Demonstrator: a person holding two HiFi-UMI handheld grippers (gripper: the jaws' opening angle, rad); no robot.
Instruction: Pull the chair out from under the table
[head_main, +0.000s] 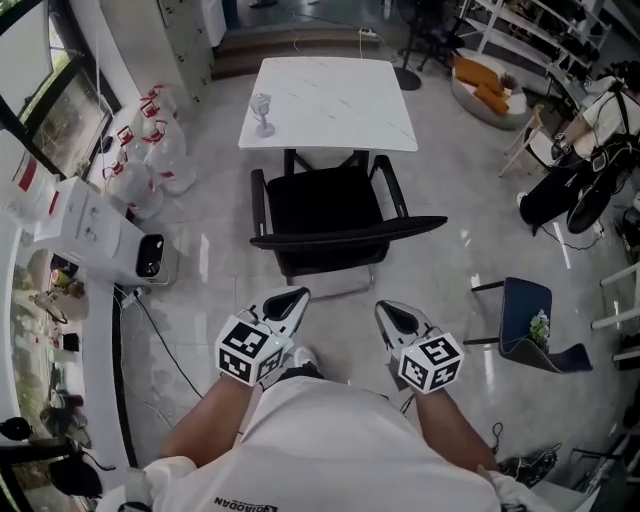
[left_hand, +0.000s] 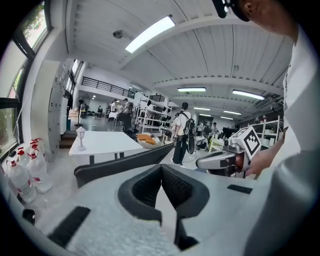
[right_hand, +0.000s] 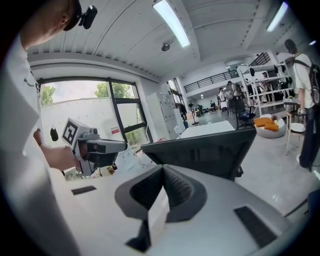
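- Chair (head_main: 335, 215), black, one: on the floor at the table's near edge, seat mostly clear of the top, backrest toward the person.
- Table (head_main: 330, 100), white, one.
- Small lamp-shaped ornament (head_main: 262, 113), one: upright near the table's left edge.
- Left gripper (head_main: 288, 298), one: jaws together, empty, apart from the backrest.
- Right gripper (head_main: 392, 314), one: jaws together, empty.
- Blue chair (head_main: 525, 320), one: well right of the black one.

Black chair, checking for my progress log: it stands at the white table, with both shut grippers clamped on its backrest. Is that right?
Not quite. The black chair stands at the white table, but the left gripper and right gripper are shut on nothing, short of its backrest, as the head view shows.
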